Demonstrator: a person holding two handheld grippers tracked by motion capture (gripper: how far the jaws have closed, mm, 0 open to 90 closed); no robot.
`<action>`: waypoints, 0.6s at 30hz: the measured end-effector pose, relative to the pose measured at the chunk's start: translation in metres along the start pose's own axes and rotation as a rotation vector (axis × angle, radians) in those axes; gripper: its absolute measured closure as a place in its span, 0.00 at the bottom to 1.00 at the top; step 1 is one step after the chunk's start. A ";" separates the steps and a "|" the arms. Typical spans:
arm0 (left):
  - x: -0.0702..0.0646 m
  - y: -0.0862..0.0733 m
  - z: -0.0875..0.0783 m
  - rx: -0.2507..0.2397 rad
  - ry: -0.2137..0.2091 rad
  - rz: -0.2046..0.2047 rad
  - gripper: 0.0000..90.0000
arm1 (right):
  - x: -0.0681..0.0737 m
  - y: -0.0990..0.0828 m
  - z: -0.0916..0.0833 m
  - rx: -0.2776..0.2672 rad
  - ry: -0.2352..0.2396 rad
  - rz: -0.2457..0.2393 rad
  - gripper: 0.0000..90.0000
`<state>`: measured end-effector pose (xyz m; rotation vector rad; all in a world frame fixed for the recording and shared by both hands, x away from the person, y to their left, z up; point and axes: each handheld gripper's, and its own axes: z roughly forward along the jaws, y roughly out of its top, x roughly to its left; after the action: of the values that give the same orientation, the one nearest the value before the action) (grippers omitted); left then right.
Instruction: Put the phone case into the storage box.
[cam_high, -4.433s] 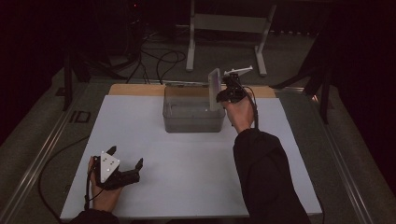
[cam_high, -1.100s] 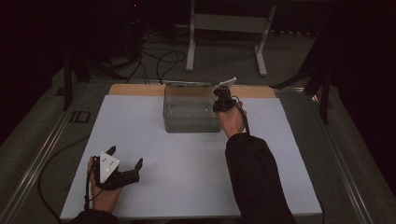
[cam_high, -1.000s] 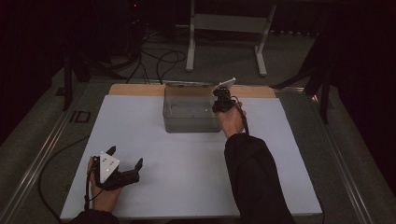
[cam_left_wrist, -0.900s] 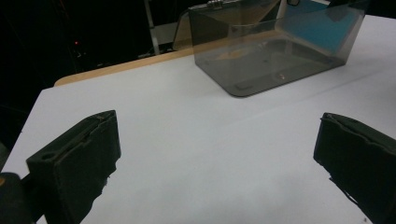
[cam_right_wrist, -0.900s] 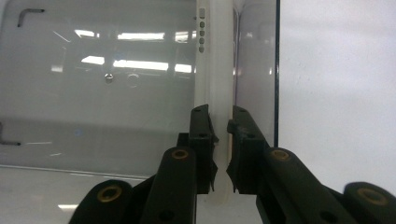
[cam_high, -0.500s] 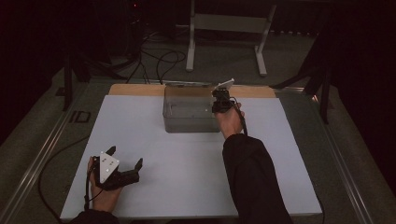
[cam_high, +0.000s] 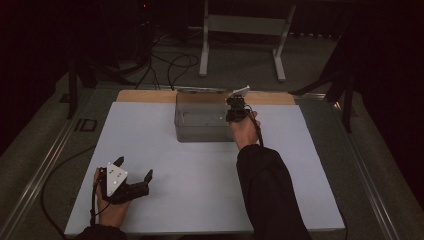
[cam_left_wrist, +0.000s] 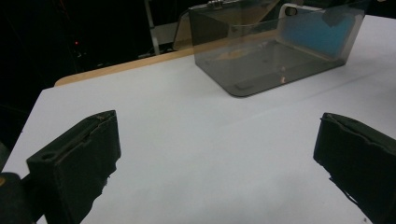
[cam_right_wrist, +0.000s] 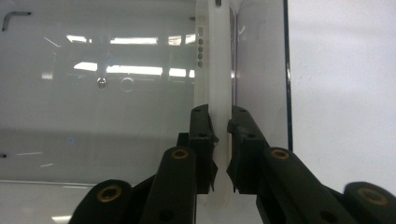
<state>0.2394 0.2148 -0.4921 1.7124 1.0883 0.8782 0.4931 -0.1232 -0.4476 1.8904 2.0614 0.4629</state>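
Phone (cam_right_wrist: 218, 70), white and seen edge-on, stands inside the clear box (cam_high: 202, 120) against its right end wall, clamped between the jaws of the right hand-held gripper (cam_right_wrist: 222, 123).

Largest of all is the desk (cam_high: 165, 165), covered by a white sheet, with a strip of bare wood along its far edge. The clear box sits on the sheet near that far edge, about midway across. It is smoky grey and see-through, with its lid (cam_left_wrist: 224, 4) tipped back behind it. In the left gripper view a white phone with a blue face (cam_left_wrist: 317, 32) shows through the box wall, leaning at the far end.

The right hand-held gripper (cam_high: 235, 107) reaches over the box's right end, held by a hand with a dark sleeve (cam_high: 270, 195). Its jaws are nearly closed, pressing both flat sides of the phone's thin edge. A row of small holes shows on that edge above the jaws.

The left hand-held gripper (cam_high: 131, 175) lies low over the sheet at the near left corner, well apart from the box. Its jaws stand wide open with nothing between them but white sheet.

The phone's lower end is hidden behind the right jaws. Reflections of lights blur the box floor, so small marks there are hard to make out. A small dark tool shape (cam_right_wrist: 14, 18) at the upper left of the right gripper view is cut off by the frame.
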 end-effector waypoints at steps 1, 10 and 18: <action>0.000 0.000 0.000 0.001 0.000 0.000 0.02 | 0.000 0.000 0.000 -0.003 -0.001 0.003 0.90; 0.000 0.000 0.000 0.001 0.001 0.000 0.02 | 0.001 0.000 0.000 -0.010 -0.007 0.000 0.90; 0.000 0.000 -0.001 0.001 0.000 0.000 0.02 | 0.002 0.000 -0.001 -0.030 0.002 -0.009 0.83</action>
<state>0.2391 0.2152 -0.4919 1.7127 1.0891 0.8780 0.4930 -0.1210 -0.4468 1.8633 2.0523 0.4909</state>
